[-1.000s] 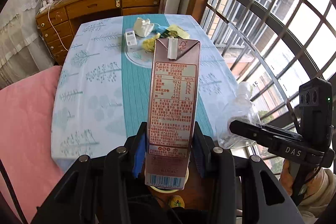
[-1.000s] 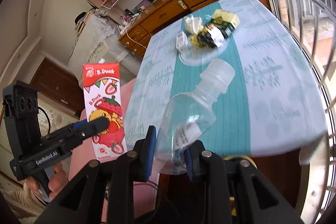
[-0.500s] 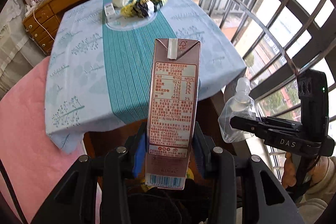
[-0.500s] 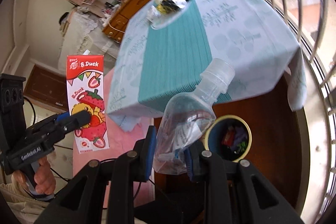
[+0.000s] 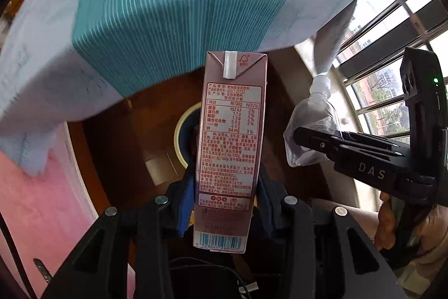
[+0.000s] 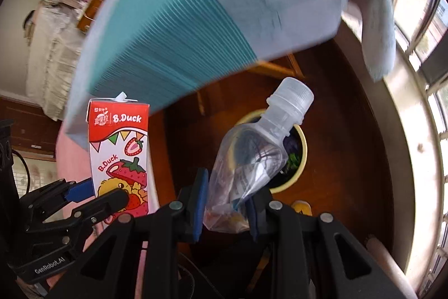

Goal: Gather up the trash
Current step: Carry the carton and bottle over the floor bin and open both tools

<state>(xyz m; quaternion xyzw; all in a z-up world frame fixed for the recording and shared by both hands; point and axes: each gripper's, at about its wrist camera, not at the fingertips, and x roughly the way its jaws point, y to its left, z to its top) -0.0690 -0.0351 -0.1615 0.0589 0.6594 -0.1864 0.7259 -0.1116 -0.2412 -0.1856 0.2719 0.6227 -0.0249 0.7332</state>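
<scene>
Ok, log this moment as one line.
left gripper: shut on carton | right gripper: shut on bottle | both above bin

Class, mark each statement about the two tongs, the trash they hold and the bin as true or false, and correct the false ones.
1. The left tongs grip a drink carton. True.
2. The right tongs are empty. False: they are shut on a crushed clear plastic bottle.
3. The bottle's cap is off. False: a translucent cap is on its neck.
4. A yellow-rimmed trash bin stands on the floor below the bottle. True.
5. The bin is empty. False: dark and green scraps show inside it.
</scene>
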